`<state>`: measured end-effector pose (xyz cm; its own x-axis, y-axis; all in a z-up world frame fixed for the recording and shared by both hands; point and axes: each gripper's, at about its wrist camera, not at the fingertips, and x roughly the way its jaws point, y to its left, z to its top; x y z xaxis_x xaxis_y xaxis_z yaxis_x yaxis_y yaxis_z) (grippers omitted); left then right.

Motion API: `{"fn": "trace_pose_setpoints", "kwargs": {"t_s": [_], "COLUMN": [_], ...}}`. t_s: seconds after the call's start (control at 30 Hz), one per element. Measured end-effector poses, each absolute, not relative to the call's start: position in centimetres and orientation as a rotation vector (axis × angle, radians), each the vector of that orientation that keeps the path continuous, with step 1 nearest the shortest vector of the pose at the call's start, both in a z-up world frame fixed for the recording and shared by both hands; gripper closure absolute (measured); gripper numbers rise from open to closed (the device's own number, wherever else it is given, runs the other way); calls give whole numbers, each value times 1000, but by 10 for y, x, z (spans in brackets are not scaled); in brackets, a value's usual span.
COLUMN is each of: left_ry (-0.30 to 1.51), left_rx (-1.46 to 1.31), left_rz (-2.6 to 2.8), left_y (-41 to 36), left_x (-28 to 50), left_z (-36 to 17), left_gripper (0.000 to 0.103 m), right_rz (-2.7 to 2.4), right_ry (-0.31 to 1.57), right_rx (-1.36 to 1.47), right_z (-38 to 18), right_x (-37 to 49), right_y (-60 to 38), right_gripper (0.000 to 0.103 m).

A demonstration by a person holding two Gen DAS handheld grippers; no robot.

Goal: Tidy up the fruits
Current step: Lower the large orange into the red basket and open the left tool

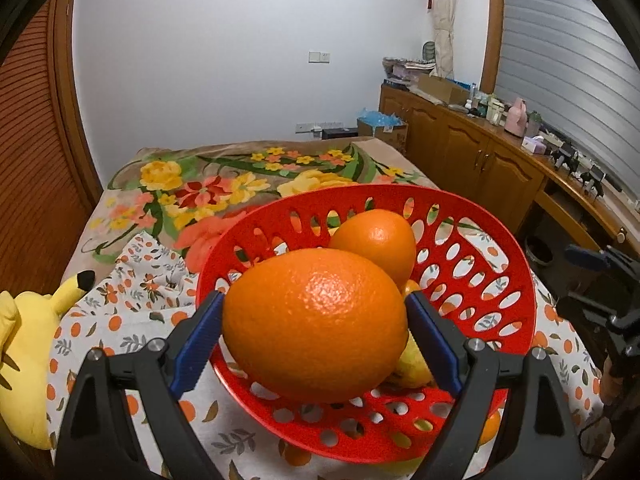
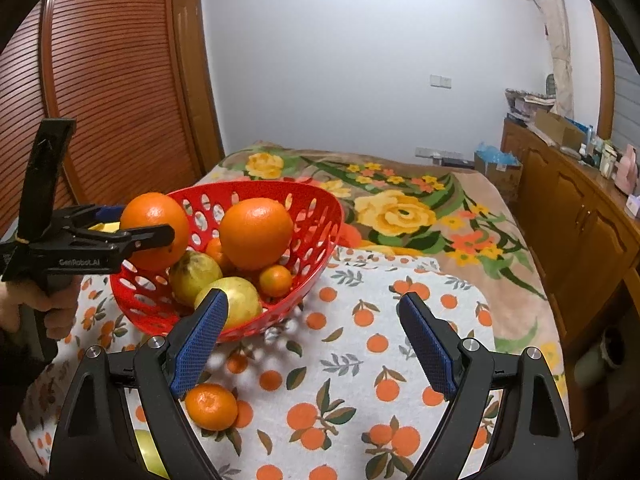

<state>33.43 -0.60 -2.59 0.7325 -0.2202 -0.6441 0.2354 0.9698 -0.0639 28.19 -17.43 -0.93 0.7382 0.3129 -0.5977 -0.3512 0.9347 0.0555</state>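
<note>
L gripper [image 1: 314,336] clamps dimpled round orange [image 1: 316,324] over perforated red plastic basket [image 1: 504,280]; R gripper [image 2: 314,344] wide.

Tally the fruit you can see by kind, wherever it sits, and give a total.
Large oranges: 2, one held in the left gripper over the red basket, one in the basket.
Small mandarins: 3, two in the basket, one on the cloth.
Yellow-green fruits: 3, two in the basket, one partly hidden behind the right gripper.
Total: 8.
</note>
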Motion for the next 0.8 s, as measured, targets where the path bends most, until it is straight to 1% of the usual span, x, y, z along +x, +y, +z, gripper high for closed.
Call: {"fn": "trace_pose_setpoints", "kwargs": {"t_s": [0.13,0.4,0.8], "left_ry": [615,616,624], "left_rx": [45,30,16], "left_rz": [-223,-248,-334], "left_y": [-6,-2,-9], "left_x": [332,318,244], "left_z": [-7,3,-1], "left_gripper": [14,14,14], "right_rz": [365,366,350], "right_ry": [646,647,650], "right_rx": [-69,-59,-7], "right_z": [-10,-11,-16], "right_x": [279,265,212], "right_y": [-173,-176,-181], "right_gripper": [14,14,14]}}
